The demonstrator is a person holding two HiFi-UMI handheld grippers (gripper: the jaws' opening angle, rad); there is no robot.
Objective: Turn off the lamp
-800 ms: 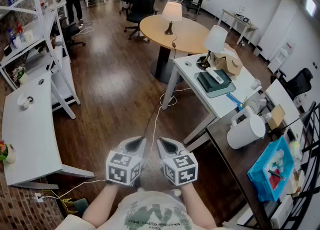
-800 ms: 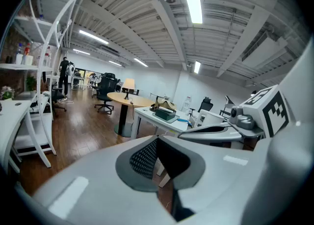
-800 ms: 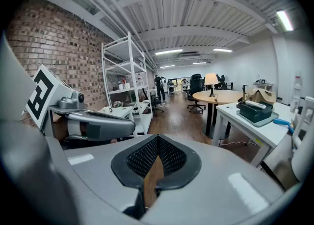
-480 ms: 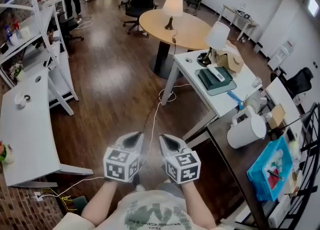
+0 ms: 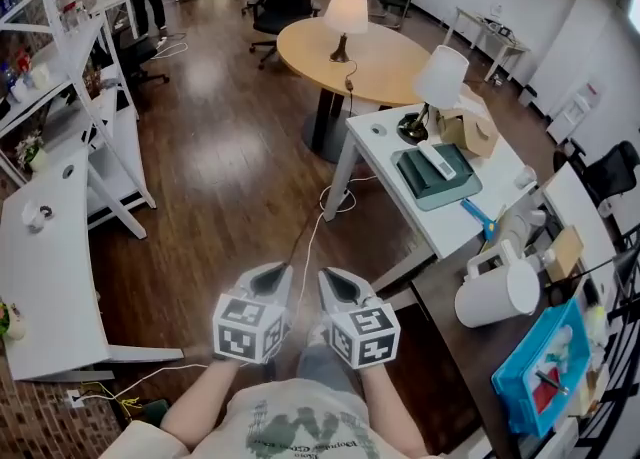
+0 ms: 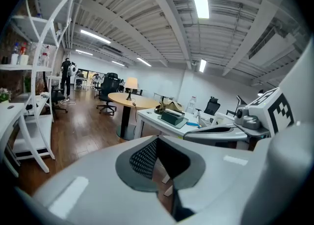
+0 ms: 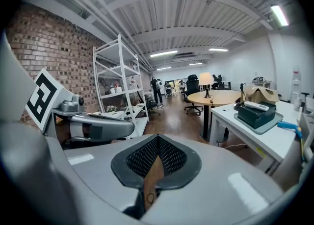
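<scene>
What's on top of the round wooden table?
A lamp with a glowing shade stands on the round table; its cord hangs over the edge. The shade hides the tabletop behind it.

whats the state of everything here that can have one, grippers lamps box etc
left gripper: shut, nothing between the jaws
right gripper: shut, nothing between the jaws
lamp on the round table: on, shade glowing warm
lamp on the white desk: upright; cannot tell if it is lit
cardboard box: flaps open
</scene>
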